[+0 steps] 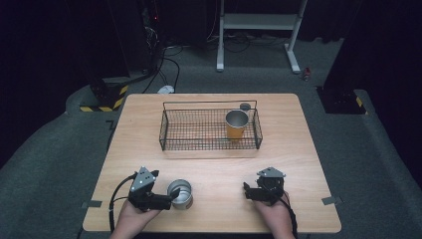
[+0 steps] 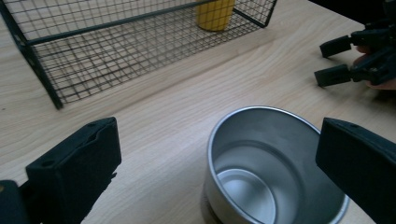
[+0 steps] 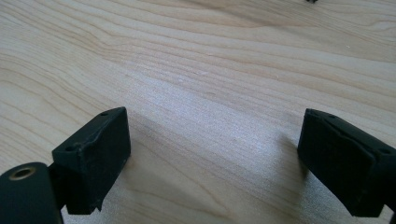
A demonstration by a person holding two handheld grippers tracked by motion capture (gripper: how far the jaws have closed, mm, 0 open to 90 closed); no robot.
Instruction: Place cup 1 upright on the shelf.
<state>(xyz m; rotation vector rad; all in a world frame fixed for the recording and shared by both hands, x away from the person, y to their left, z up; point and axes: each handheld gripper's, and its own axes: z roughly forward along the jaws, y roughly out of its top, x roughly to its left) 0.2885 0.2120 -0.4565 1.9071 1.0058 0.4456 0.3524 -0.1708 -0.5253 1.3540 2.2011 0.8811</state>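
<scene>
We note left gripper [image 1: 171, 195] jaws spread beside steel cup [image 1: 180, 193] near counter [image 1: 209, 169] front edge, right gripper [image 1: 247, 191] jaws spread over bare wood, orange cup [image 1: 236, 125] in wire basket [image 1: 171, 130].

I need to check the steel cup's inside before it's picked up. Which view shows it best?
The left gripper view: the steel cup sits close, its empty interior visible. The high view shows it small; the right gripper view faces bare table.
</scene>
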